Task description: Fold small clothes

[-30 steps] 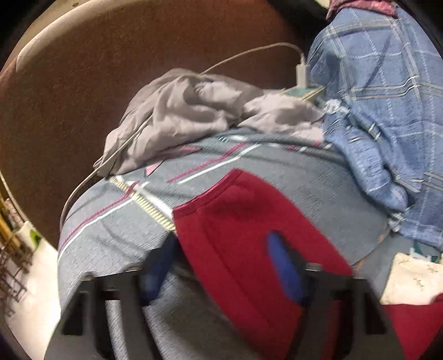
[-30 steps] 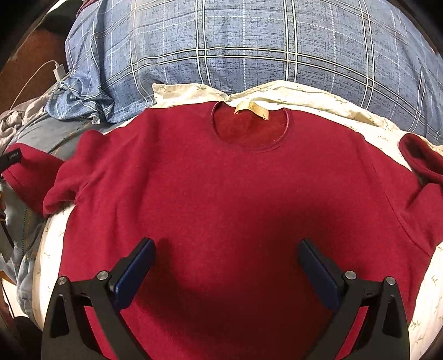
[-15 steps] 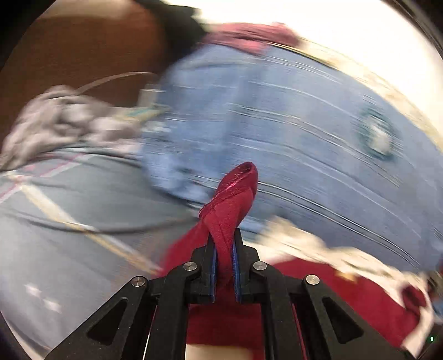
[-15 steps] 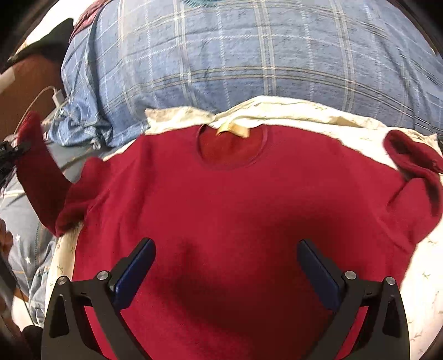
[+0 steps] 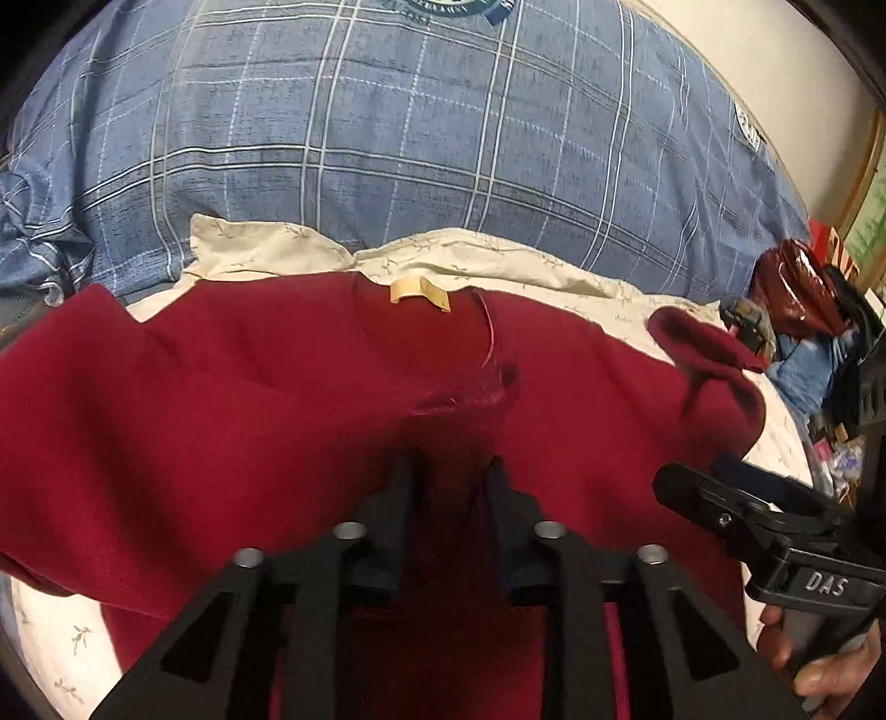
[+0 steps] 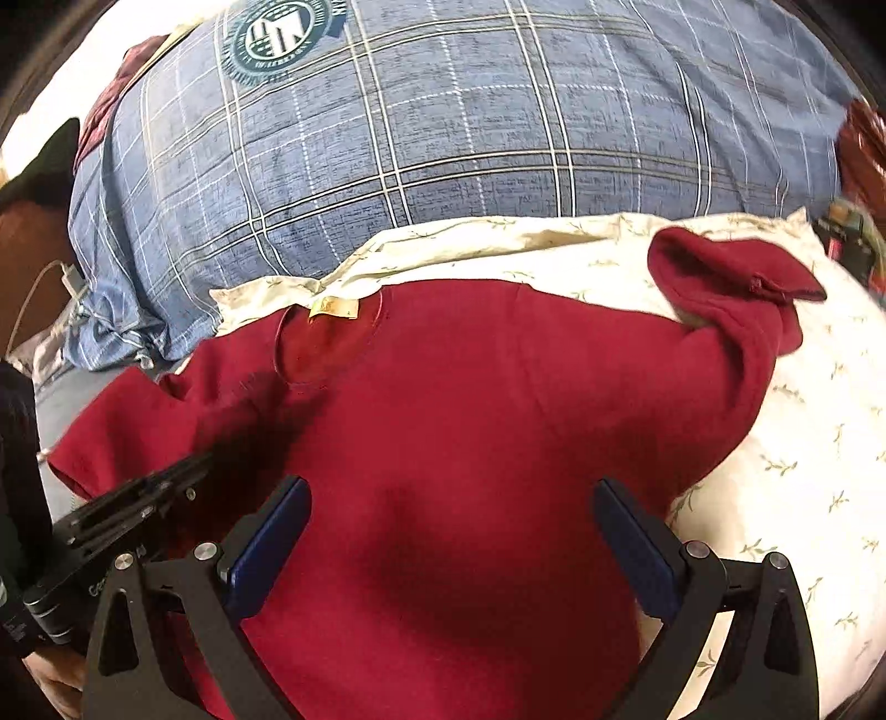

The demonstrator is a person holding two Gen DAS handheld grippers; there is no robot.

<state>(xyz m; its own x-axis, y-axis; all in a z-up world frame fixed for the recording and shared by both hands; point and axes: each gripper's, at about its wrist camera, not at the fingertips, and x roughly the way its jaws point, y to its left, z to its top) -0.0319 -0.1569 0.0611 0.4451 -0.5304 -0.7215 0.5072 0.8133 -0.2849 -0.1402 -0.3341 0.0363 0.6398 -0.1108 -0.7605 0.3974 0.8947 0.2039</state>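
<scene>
Blue plaid duvet (image 5: 387,138) fills the top half of both views, w/ a round teal crest (image 6: 279,39) at upper left of the right wrist view. Below it lies a cream sheet w/ small leaf print (image 6: 803,443), running along the lower right of that view.

Red sweater (image 6: 470,443) is spread front-up on the cream sheet, center of both frames, neckline toward the duvet, tan neck label (image 5: 418,291) showing inside the collar. One sleeve (image 6: 731,282) is bunched and folded back on itself at upper right of the right wrist view. The other sleeve (image 5: 166,415) is drawn across the chest from the left side of the left wrist view, its cuff end near the collar.

Left gripper (image 5: 454,476) at bottom center of its view: fingers narrow, pinched on red fabric of that drawn-over sleeve, cloth bulging up between them. It also shows at lower left of the right wrist view.

Right gripper (image 6: 451,515) low center of its view: fingers wide apart, blue pads (image 6: 266,548) visible, nothing between them, over the sweater's lower body; contact w/ cloth can't be told. It also shows at lower right of the left wrist view, w/ part of the hand (image 5: 819,659) holding it.

White charger and cable (image 6: 69,277) at the left edge; clutter at far right is too blurred to name.
</scene>
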